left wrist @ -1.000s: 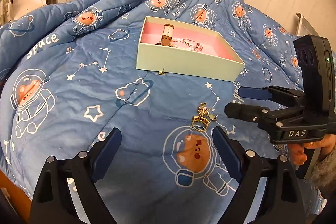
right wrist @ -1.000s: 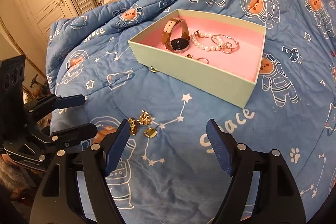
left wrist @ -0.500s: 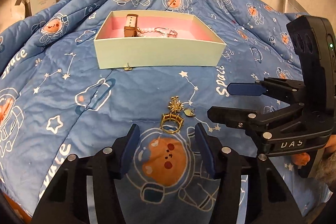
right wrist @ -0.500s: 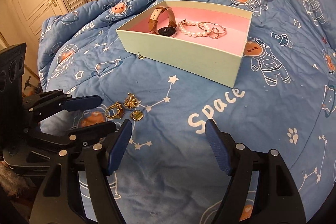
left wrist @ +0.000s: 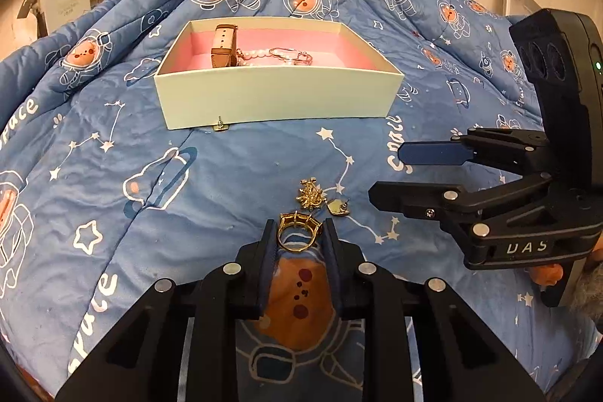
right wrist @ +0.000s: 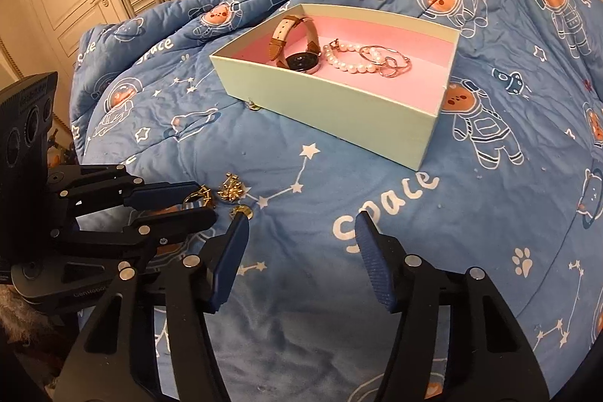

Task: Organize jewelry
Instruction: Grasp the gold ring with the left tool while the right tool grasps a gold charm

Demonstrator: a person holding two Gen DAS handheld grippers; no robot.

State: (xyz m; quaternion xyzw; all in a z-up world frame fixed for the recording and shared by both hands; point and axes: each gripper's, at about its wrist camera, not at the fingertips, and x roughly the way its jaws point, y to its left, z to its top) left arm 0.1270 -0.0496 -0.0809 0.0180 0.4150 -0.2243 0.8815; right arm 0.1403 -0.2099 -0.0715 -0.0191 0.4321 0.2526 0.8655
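Jewelry is the job, and going left to right it starts with a small gold stud (left wrist: pixel 221 127) lying on the blue quilt (left wrist: pixel 226 183) against the front wall of the pale green box (left wrist: pixel 275 97). Inside the box on the pink lining sit a watch (left wrist: pixel 223 47) with a tan strap, a pearl bracelet (left wrist: pixel 256 53) and some thin pink-gold bangles (left wrist: pixel 292 54). Lower down, the left gripper (left wrist: pixel 297 236) has its two fingers pressed in on either side of a gold ring (left wrist: pixel 298 232), which looks grasped but seems not yet lifted off the quilt; that last part is hard to judge from this angle. Just beyond the ring lie a spiky gold brooch (left wrist: pixel 309 195) and, beside it, a small gold earring (left wrist: pixel 338 207), both loose. Farthest right, the right gripper (right wrist: pixel 301 225) hovers near them with fingers spread wide, gripping nothing.

The step in hand is picking up the ring. The next move likely calls for a steady lift, a carry to the box and a release over the pink lining, since a thin hard band could slip from the pads
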